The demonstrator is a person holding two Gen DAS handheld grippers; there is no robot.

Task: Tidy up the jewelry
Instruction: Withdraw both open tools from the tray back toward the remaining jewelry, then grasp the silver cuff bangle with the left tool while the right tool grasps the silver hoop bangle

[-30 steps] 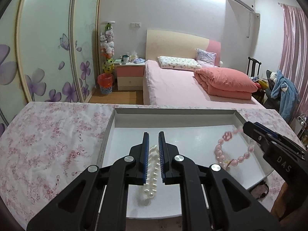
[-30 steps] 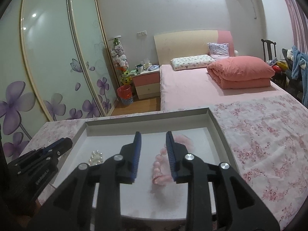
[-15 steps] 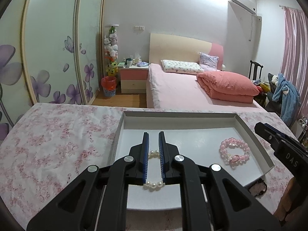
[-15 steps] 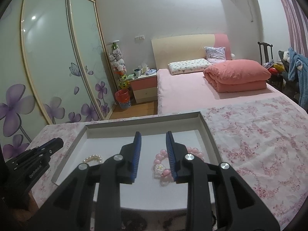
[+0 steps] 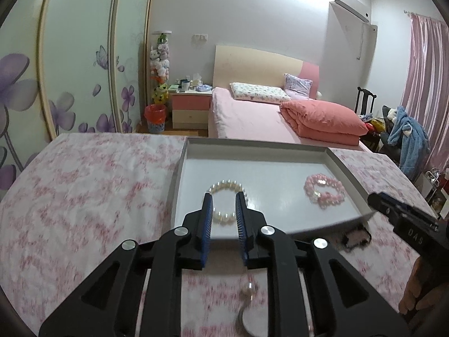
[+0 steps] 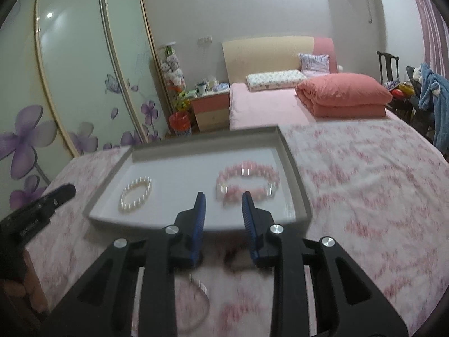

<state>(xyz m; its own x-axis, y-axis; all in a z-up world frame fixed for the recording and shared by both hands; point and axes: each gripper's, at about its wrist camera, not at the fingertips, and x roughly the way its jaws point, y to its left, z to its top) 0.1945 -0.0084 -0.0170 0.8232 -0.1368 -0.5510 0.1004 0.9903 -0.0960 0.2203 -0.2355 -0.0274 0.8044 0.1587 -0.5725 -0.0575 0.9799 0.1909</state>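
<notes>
Both empty, left tool (image 5: 223,199) spread, right tool (image 6: 223,200) spread, above tray (image 6: 297,181) edge

- My left gripper (image 5: 223,200) hovers with its blue-padded jaws parted, gripping nothing.
- My right gripper (image 6: 223,200) is level beside it, jaws spread wider, also empty.
</notes>
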